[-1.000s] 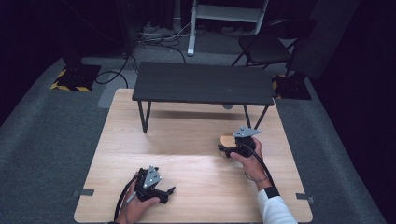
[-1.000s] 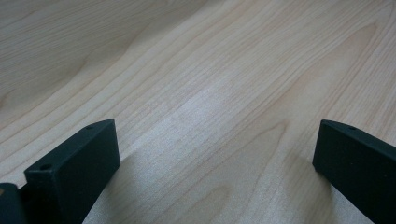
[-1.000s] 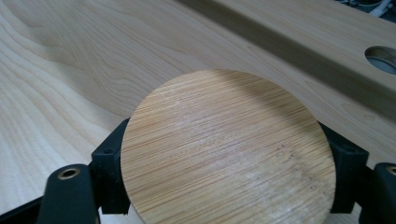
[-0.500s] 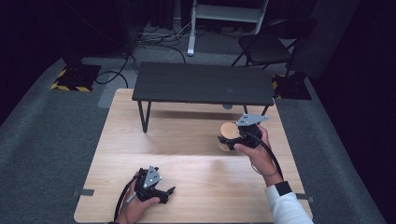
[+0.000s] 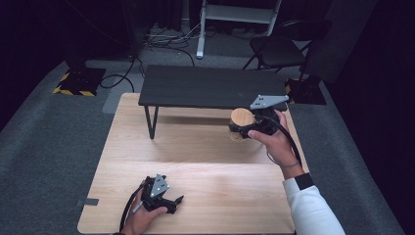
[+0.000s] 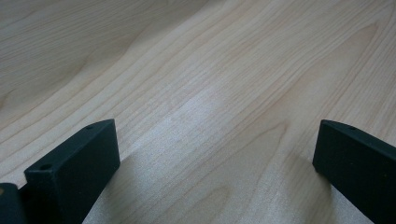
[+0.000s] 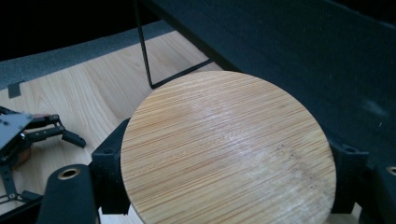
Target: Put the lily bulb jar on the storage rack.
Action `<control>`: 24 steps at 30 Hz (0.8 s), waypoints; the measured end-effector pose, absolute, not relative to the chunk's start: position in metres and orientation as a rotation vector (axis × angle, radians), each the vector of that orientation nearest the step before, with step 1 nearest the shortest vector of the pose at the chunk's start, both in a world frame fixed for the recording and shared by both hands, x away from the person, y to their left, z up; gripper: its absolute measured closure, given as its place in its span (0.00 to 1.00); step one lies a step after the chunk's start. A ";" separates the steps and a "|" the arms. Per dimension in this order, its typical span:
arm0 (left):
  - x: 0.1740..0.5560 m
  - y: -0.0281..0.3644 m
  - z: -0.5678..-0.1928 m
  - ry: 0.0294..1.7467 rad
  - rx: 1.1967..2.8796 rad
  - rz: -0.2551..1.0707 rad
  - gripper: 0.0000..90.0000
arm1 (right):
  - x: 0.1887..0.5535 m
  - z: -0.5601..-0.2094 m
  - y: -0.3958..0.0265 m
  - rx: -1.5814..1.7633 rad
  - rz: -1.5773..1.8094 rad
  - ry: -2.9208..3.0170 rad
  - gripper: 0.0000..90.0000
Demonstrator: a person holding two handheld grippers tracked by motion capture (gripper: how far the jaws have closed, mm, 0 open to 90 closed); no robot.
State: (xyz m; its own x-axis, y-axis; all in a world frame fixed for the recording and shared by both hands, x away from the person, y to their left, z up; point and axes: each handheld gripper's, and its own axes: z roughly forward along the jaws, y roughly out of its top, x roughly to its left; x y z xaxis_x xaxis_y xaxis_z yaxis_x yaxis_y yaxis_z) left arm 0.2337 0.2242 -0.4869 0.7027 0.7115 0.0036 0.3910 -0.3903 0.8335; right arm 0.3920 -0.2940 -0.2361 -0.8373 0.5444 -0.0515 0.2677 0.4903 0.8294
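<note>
- Jar (image 5: pixel 241 125) with a round bamboo lid (image 7: pixel 229 149) sits between the jaws of our right gripper (image 5: pixel 249 128), which are clamped on its sides; in the right gripper view we see a black jaw pressed against the lid's rim on each flank.
- We hold that jar in the air, clear of the bench (image 5: pixel 205 147), just in front of the right end of the black shelf (image 5: pixel 210 87).
- In the high view the lid faces up and toward the camera, and the clear body below it is partly hidden by the gripper, so we cannot tell what is inside.
- Our right hand (image 5: pixel 274 142) wraps the gripper's handle, with its grey plate on top and its cable running back along the wrist to a white sleeve (image 5: pixel 308 210).
- Our left gripper (image 5: pixel 169 201) has its jaws spread wide with nothing between them; in the left gripper view we see bare wood grain between the two black jaws.
- That left gripper rests low near the front edge of the bench, held in our left hand (image 5: pixel 142 215), well apart from the jar.
- The shelf stands on thin metal legs (image 5: pixel 150 122) at the far half of the bench.
- Around the bench we see grey carpet (image 5: pixel 54 142), with a dark chair (image 5: pixel 276 49) beyond the shelf.
</note>
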 end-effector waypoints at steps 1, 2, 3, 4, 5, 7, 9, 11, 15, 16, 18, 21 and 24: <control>0.234 0.224 -0.487 0.845 2.023 0.458 0.01 | 0.396 -0.228 -0.293 0.680 1.287 2.429 0.26; 0.234 0.224 -0.487 0.845 2.023 0.458 0.01 | 0.398 -0.224 -0.292 0.682 1.294 2.425 0.26; 0.234 0.224 -0.487 0.845 2.023 0.458 0.01 | 0.398 -0.224 -0.292 0.682 1.294 2.425 0.26; 0.234 0.224 -0.487 0.845 2.023 0.458 0.01 | 0.400 -0.221 -0.291 0.683 1.300 2.422 0.26; 0.234 0.224 -0.487 0.845 2.023 0.458 0.01 | 0.402 -0.217 -0.289 0.679 1.302 2.415 0.26; 0.234 0.224 -0.487 0.845 2.023 0.458 0.01 | 0.404 -0.208 -0.285 0.672 1.293 2.408 0.26; 0.234 0.224 -0.487 0.845 2.023 0.458 0.01 | 0.408 -0.202 -0.282 0.671 1.299 2.398 0.26; 0.234 0.224 -0.487 0.846 2.023 0.458 0.01 | 0.413 -0.197 -0.279 0.675 1.304 2.389 0.26; 0.234 0.224 -0.487 0.846 2.022 0.458 0.01 | 0.429 -0.190 -0.267 0.696 1.287 2.360 0.26; 0.234 0.224 -0.487 0.848 2.022 0.460 0.01 | 0.429 -0.190 -0.267 0.696 1.287 2.360 0.26; 0.234 0.224 -0.487 0.848 2.022 0.461 0.01 | 0.442 -0.190 -0.262 0.733 1.282 2.355 0.26; 0.234 0.224 -0.487 0.848 2.022 0.461 0.01 | 0.454 -0.193 -0.258 0.779 1.279 2.346 0.26; 0.234 0.224 -0.487 0.849 2.022 0.461 0.01 | 0.461 -0.196 -0.256 0.802 1.270 2.340 0.26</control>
State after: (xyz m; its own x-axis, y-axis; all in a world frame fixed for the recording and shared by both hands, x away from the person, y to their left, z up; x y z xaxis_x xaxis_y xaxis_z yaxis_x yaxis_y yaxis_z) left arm 0.2337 0.2236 -0.4869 0.6985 0.7156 0.0042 0.3929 -0.3884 0.8335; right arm 0.4607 -0.2556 -0.1959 -0.7745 0.6312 -0.0418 0.3088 0.4349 0.8459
